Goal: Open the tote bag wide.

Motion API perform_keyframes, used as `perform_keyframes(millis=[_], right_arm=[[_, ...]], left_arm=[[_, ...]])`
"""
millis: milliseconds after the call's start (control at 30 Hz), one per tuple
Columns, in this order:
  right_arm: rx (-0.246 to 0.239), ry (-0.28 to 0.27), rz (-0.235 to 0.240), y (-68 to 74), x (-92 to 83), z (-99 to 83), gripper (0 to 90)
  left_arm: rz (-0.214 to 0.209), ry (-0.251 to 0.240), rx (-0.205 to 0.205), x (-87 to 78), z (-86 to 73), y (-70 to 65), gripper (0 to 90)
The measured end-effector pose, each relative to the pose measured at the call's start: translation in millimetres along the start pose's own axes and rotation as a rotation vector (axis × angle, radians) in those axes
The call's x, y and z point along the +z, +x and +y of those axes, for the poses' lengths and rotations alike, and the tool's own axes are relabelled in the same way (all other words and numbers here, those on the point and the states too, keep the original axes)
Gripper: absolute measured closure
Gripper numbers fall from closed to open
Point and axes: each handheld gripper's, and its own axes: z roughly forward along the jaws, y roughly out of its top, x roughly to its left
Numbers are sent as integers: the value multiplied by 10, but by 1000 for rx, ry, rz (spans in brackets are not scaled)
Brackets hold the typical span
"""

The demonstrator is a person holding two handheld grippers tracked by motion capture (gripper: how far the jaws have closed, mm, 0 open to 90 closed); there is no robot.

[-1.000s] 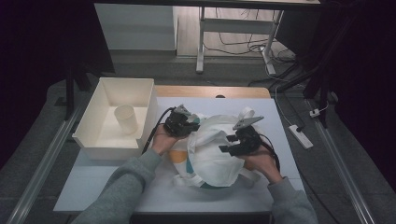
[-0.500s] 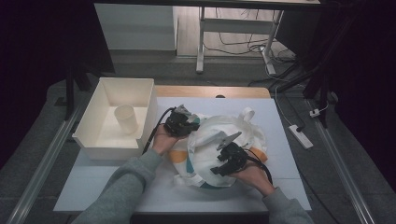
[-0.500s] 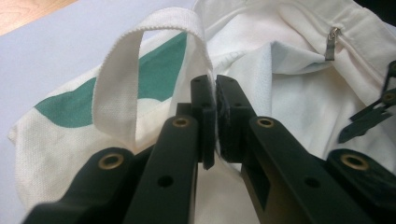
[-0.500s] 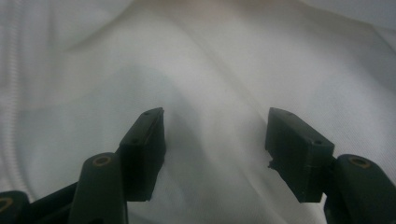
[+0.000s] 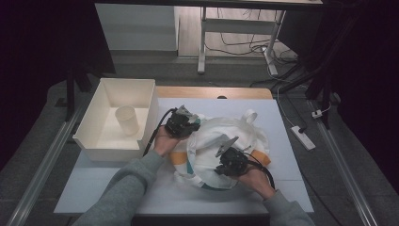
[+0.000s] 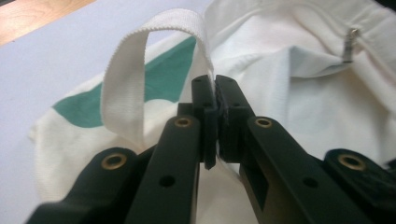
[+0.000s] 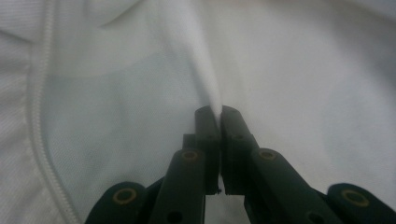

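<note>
White bag [image 5: 226, 146], flat on counter [image 5: 94, 188]: left hand-held gripper [image 6: 215, 93] clamps far edge; right hand-held gripper [image 7: 215, 112], jaws just closed, pinches near-side fold

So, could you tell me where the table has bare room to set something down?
Bare table lies in front of the white bin. Another strip runs behind the white bag toward the wooden edge. The middle is crowded by the bag and both grippers.

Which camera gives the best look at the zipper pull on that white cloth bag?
The left gripper view: the small metal zipper pull hangs clearly on the white cloth bag. The right gripper view gives zipper teeth; the high view is too distant.
</note>
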Motion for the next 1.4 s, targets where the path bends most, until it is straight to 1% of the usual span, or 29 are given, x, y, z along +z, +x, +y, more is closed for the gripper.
perform_keyframes(millis=[100, 167, 233, 333, 367, 400, 433, 467, 500, 533, 600, 633, 667, 700, 733, 767, 800, 833, 900, 1000, 1033, 1067, 1167, 1233, 1300, 1400], right_arm=[[-8, -19, 5, 69, -184, -10, 876], [-5, -29, 17, 110, -247, -34, 877], [12, -31, 43, 136, -245, -86, 877], [35, -35, 66, 128, -174, -173, 877], [39, -35, 74, 118, -158, -183, 877], [41, -33, 78, 111, -144, -184, 877], [39, -26, 83, 103, -127, -183, 876], [41, -20, 88, 95, -106, -182, 876], [42, -16, 93, 85, -89, -185, 876], [49, -16, 99, 74, -77, -191, 876], [52, -22, 107, 60, -78, -196, 876], [54, -26, 109, 54, -83, -196, 876], [56, -29, 109, 53, -86, -197, 876], [53, -32, 105, 56, -84, -199, 876], [51, -34, 101, 61, -81, -201, 876], [52, -35, 100, 66, -80, -203, 876], [48, -40, 95, 67, -78, -207, 876], [51, -46, 91, 77, -79, -214, 876], [55, -62, 83, 96, -89, -234, 876], [45, -88, 67, 122, -100, -266, 876], [42, -94, 61, 129, -99, -274, 876], [40, -95, 57, 136, -98, -276, 876], [24, -96, 46, 151, -97, -276, 876], [23, -97, 44, 155, -100, -276, 876], [22, -98, 43, 155, -100, -277, 876], [21, -101, 41, 158, -99, -278, 876]], left_arm=[[0, -9, 0, -7, 7, -7, 871], [-1, -10, 3, -9, 7, -12, 872], [-6, -4, 7, -6, 6, -22, 871], [-16, 1, 29, -26, 23, -79, 861], [-22, -2, 34, -43, 34, -94, 841], [-22, -15, 42, -85, 52, -117, 812], [-20, -32, 53, -146, 78, -140, 773], [-27, -51, 56, -212, 111, -166, 719], [-54, -52, 63, -298, 163, -197, 661], [-70, -55, 81, -366, 200, -241, 612], [-86, -68, 120, -455, 254, -349, 577], [-103, -59, 140, -474, 285, -415, 549], [-127, -26, 169, -456, 320, -503, 522], [-133, -5, 192, -415, 336, -579, 500], [-136, 14, 208, -372, 345, -629, 497], [-147, 46, 225, -300, 358, -681, 491], [-155, 73, 236, -220, 369, -717, 487], [-154, 103, 237, -116, 381, -741, 488], [-160, 145, 245, 14, 390, -764, 490], [-188, 188, 231, 200, 379, -778, 488], [-186, 198, 234, 243, 372, -781, 488], [-179, 209, 237, 279, 368, -784, 489], [-181, 241, 250, 369, 352, -785, 502], [-173, 263, 253, 428, 334, -783, 511], [-177, 283, 257, 478, 313, -778, 531], [-171, 304, 275, 549, 273, -786, 567]])
